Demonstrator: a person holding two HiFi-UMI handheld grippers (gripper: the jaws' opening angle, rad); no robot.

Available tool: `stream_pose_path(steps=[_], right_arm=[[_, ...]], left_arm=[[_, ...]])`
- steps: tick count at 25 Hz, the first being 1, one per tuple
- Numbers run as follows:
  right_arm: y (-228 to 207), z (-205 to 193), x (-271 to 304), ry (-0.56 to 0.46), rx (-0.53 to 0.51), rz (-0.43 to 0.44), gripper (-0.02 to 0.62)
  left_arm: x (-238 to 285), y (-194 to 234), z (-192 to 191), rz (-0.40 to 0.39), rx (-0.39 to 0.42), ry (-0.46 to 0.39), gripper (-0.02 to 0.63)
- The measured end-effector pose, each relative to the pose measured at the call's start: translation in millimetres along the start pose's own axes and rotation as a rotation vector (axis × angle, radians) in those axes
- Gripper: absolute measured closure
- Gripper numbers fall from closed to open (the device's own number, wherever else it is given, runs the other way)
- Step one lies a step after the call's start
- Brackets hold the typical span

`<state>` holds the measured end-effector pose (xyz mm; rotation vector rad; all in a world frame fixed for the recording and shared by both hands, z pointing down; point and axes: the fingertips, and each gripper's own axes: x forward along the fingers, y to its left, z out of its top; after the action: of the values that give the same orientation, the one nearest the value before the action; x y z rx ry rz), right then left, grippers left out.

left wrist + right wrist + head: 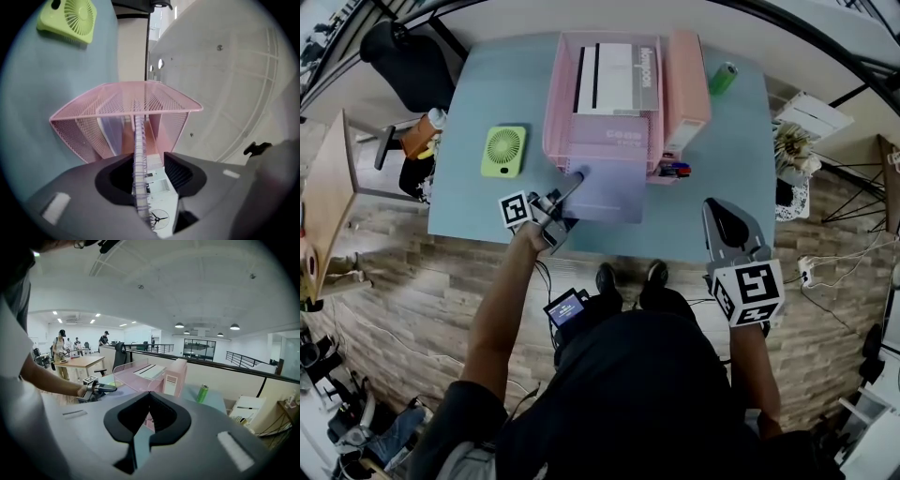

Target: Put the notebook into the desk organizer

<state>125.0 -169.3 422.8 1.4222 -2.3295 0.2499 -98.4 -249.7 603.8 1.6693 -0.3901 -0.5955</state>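
Note:
The lavender spiral notebook (607, 183) lies flat on the blue table (478, 202), its far part under the lower tier of the pink mesh desk organizer (558, 103). My left gripper (567, 192) is at the notebook's near left corner. In the left gripper view the spiral edge (139, 159) runs between the jaws with a gap on each side, so the left gripper (145, 161) is open around it, facing the organizer (84, 126). My right gripper (727, 225) hangs shut and empty off the table's front right edge; its jaws (150, 394) meet.
A white booklet (614, 80) lies on the organizer's top tier. A pink box (686, 80) stands against its right side, with pens (673, 170) below it. A green can (723, 78) is at the far right, a green fan (503, 151) to the left.

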Motion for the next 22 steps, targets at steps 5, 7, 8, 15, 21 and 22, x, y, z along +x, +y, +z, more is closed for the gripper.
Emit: stream_pose_path(steps=[5,7,8,15,21,22], right_arm=[[6,-1,3,0.003,-0.002,0.015,0.592],[6,-2,3,0.006,-0.001,0.016,0.592],[6,-2,3,0.005,-0.001,0.016,0.592],[6,-3,2,0.004,-0.003,0.017,0.592],[11,-2,0,0.001,-0.013,0.022,0.592],[11,-3,-1,0.002,-0.013,0.020,0.592]], left_arm=[[-13,-8,12,-0.024,-0.003,-0.133,0.334],[-26,-11,16,-0.022,0.001,-0.197,0.313],[-34,-12,16,-0.013,0.013,-0.223,0.302],[-66,7,-38,0.043,0.007,-0.173,0.302],[-53,27,-80,0.098,0.029,-0.149,0.477],[-51,28,-82,0.107,0.036,-0.172,0.501]])
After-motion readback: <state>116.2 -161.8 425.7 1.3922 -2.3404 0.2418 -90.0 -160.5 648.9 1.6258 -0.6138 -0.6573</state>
